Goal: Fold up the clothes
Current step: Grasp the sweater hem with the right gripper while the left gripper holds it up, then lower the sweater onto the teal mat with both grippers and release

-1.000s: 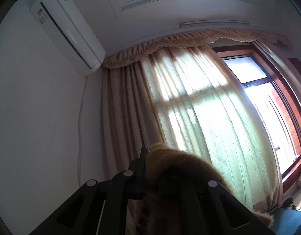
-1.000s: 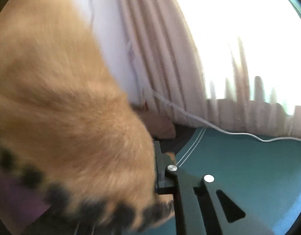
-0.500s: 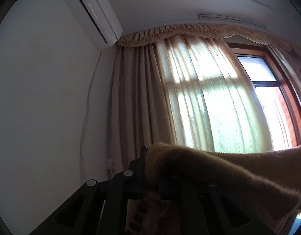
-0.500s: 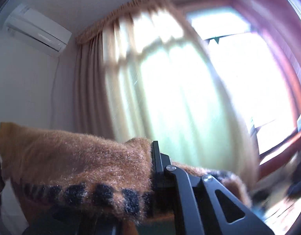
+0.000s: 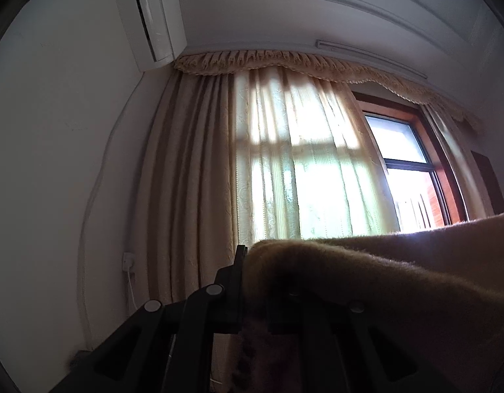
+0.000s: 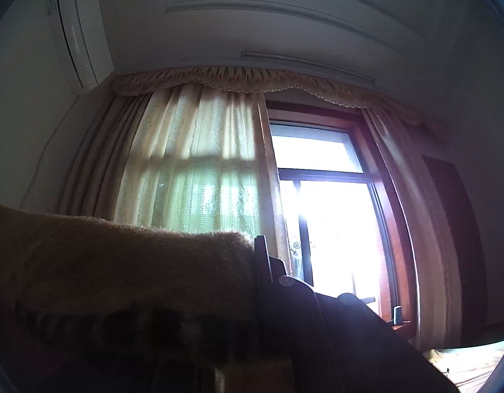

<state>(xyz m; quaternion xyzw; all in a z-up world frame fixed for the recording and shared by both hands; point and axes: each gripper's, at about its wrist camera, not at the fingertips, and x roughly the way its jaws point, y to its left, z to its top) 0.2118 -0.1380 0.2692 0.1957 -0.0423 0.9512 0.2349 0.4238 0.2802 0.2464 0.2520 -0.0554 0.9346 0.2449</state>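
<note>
A fuzzy tan garment with a band of dark blocks is held up in the air between my two grippers. My left gripper is shut on its top edge, and the cloth stretches off to the right. My right gripper is shut on the other end of that edge, with the cloth stretching off to the left. The cloth hides most of the fingers in both views. Both cameras point up at the wall and window.
Beige curtains hang over a wood-framed window. A white air conditioner is mounted high on the left wall. A wall socket with a cable is at the lower left. A pale surface shows at the lower right.
Both grippers have lifted the garment and tilted upward. The right view swung from the teal surface up to the window and ceiling. The cloth is now stretched taut between the grippers.
</note>
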